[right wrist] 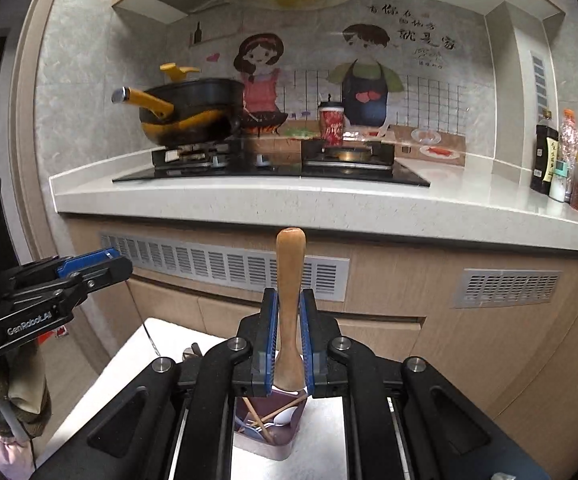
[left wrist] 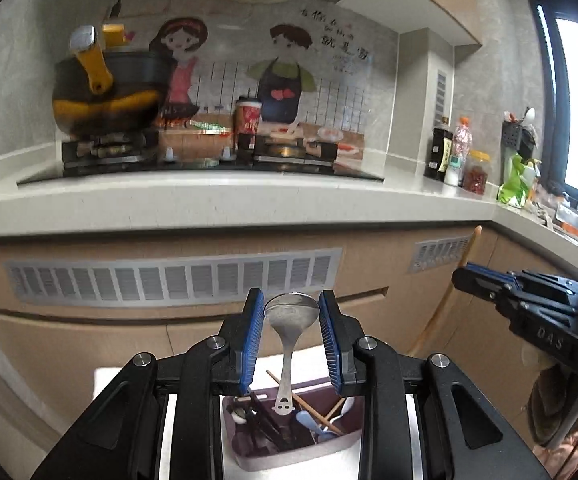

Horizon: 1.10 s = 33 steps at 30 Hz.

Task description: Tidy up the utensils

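Note:
My left gripper (left wrist: 291, 295) is shut on a metal spoon (left wrist: 287, 360), its blue pads pressing the sides of the bowl. The handle hangs down over a mauve utensil box (left wrist: 245, 450) holding chopsticks and several spoons. My right gripper (right wrist: 289, 298) is shut on a wooden handle (right wrist: 290, 264) that stands upright between its pads, above the same box (right wrist: 277, 450). The wooden tool's lower end is hidden by the fingers. Each gripper shows in the other view: the right gripper (left wrist: 464, 276) with its wooden tool (left wrist: 471, 246), and the left gripper (right wrist: 119, 264).
The box stands on a white table (right wrist: 145, 344). Ahead runs a pale counter (right wrist: 249, 200) with a gas hob (right wrist: 273, 168), a black and yellow pan (right wrist: 193, 112) and a red cup (right wrist: 331, 124). Bottles and jars (right wrist: 565, 168) stand at the right. Cabinet fronts with vents (left wrist: 173, 280) lie below.

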{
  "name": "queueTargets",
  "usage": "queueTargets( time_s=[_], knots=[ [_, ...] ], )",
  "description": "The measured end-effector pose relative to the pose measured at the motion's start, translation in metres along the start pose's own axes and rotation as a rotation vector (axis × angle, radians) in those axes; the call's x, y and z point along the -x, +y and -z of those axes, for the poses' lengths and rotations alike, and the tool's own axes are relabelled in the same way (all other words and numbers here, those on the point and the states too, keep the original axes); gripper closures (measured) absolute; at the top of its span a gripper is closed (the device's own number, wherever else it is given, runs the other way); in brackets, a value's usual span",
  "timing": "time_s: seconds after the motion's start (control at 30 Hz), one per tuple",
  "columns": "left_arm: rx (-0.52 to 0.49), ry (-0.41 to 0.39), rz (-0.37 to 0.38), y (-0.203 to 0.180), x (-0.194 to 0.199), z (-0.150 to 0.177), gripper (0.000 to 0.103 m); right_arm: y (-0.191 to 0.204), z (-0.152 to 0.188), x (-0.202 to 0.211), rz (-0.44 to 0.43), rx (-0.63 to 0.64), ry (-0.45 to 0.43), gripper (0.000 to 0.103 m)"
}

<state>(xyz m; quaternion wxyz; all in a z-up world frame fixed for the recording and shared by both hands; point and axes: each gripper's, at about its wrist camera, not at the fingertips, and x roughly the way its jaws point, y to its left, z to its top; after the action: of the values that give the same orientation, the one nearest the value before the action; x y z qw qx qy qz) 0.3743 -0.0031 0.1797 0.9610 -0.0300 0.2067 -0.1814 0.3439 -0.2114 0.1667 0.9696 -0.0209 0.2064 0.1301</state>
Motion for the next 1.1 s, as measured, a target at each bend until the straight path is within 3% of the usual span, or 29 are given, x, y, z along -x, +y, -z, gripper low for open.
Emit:
queueTargets(
  time_s=[0.27, 0.33, 0.37, 0.4, 0.53, 0.73, 0.8, 1.0, 1.1],
  knots=[
    [0.058, 0.108, 0.024, 0.015, -0.051, 0.039, 0.073, 0.002, 0.048, -0.056, -0.022, -0.037, 0.134, 0.092],
    [0.088, 0.136, 0.019, 0.02, -0.064, 0.056, 0.061, 0.003, 0.066, -0.07, -0.033, -0.048, 0.171, 0.091],
    [0.101, 0.163, 0.008, 0.023, -0.073, 0.068, 0.047, 0.004, 0.076, -0.08, -0.026, -0.05, 0.196, 0.083],
    [0.115, 0.183, 0.007, 0.026, -0.079, 0.077, 0.042, 0.003, 0.085, -0.086, -0.012, -0.054, 0.214, 0.074],
    [0.157, 0.239, -0.044, 0.034, -0.086, 0.112, 0.042, 0.002, 0.111, -0.091, 0.006, -0.07, 0.252, 0.066],
    [0.15, 0.196, -0.141, 0.021, -0.036, 0.133, 0.037, 0.007, 0.124, -0.047, 0.033, -0.09, 0.225, 0.053],
    [0.119, 0.164, -0.19, 0.011, -0.011, 0.14, 0.025, 0.013, 0.127, -0.023, 0.042, -0.085, 0.196, 0.04],
    [0.044, 0.109, -0.294, -0.023, 0.059, 0.188, 0.018, 0.025, 0.158, 0.047, 0.108, -0.081, 0.108, 0.019],
    [0.067, 0.108, -0.307, -0.033, 0.086, 0.216, 0.004, 0.03, 0.183, 0.068, 0.123, -0.104, 0.106, 0.005]
  ],
)
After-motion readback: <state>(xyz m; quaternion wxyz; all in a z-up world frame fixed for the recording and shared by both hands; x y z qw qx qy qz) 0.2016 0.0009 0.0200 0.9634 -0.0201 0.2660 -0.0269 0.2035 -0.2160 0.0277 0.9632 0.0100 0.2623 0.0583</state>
